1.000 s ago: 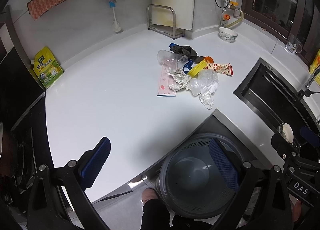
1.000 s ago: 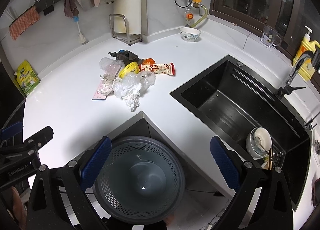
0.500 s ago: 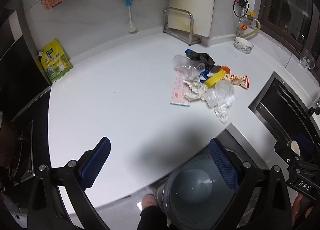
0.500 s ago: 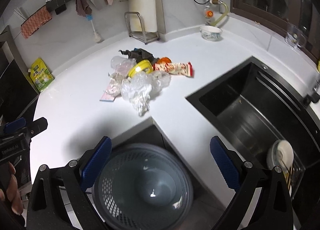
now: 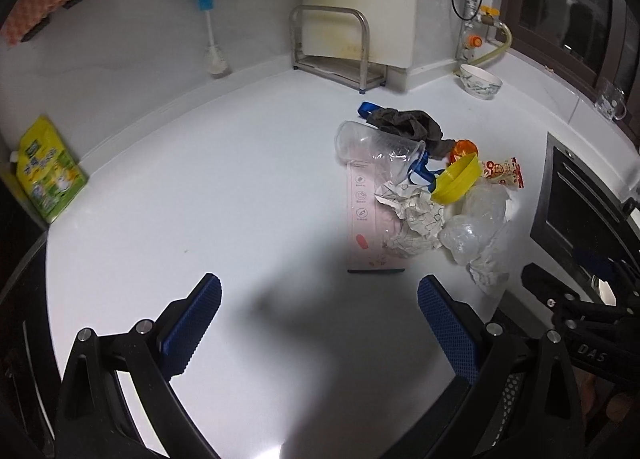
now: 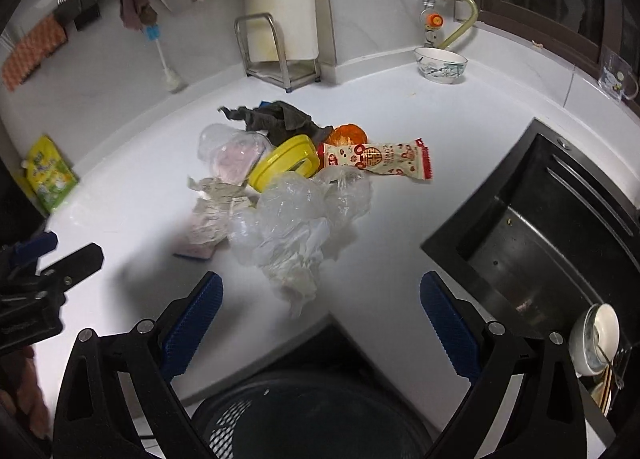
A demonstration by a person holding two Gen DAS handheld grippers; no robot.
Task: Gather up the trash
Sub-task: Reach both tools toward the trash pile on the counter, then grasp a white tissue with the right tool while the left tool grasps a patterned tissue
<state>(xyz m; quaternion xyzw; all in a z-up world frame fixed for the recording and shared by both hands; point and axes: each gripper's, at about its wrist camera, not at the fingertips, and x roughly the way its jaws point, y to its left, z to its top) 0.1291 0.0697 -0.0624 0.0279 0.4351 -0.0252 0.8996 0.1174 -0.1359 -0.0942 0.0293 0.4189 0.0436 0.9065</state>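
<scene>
A heap of trash lies on the white counter: a clear plastic cup, a pink flat box, crumpled paper, a yellow lid, clear plastic bags, a red-and-white snack wrapper, an orange piece and a dark rag. A grey perforated bin stands below the counter edge. My left gripper is open and empty over bare counter, short of the heap. My right gripper is open and empty, just before the plastic bags, above the bin.
A black sink lies to the right with a bowl in it. At the back stand a metal rack, a patterned bowl and a bottle brush. A yellow-green pouch leans at the far left.
Both grippers have moved forward toward the trash heap. The bin has slid down and nearly out of the left view. Both stay open.
</scene>
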